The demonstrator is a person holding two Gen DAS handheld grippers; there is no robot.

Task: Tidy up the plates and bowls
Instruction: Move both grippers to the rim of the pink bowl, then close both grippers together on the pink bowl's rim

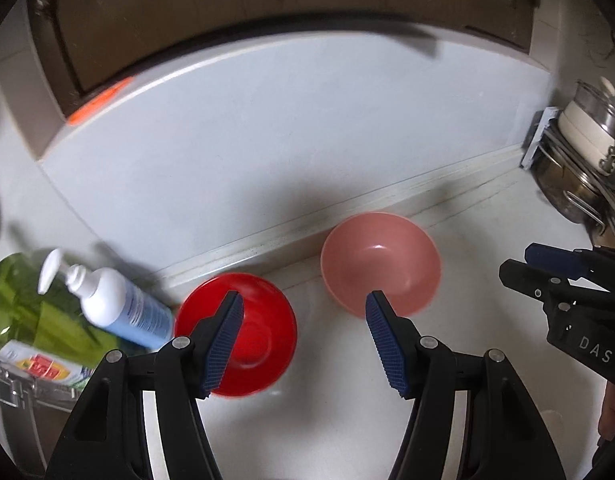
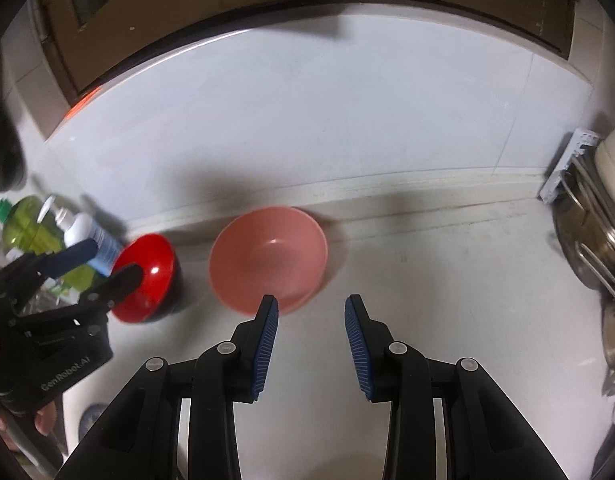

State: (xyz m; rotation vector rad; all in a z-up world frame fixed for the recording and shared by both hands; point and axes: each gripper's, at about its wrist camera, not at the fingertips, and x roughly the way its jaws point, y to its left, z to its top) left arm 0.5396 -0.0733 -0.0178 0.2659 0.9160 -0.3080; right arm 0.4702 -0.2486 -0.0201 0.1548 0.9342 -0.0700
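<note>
Starting at the lower left of the left wrist view, a white pump bottle point(image 1: 107, 300) leans beside a glossy red round bowl point(image 1: 243, 332). It sits on the pale worktop point(image 1: 339, 420), empty, just beside an empty matte pink plastic bowl point(image 1: 381, 264). Both look light, stiff and slippery; the rim seems the best hold. The left claw point(image 1: 303, 320) gapes wide, holding nothing. The right claw point(image 2: 311, 320) is likewise spread and empty.
</note>
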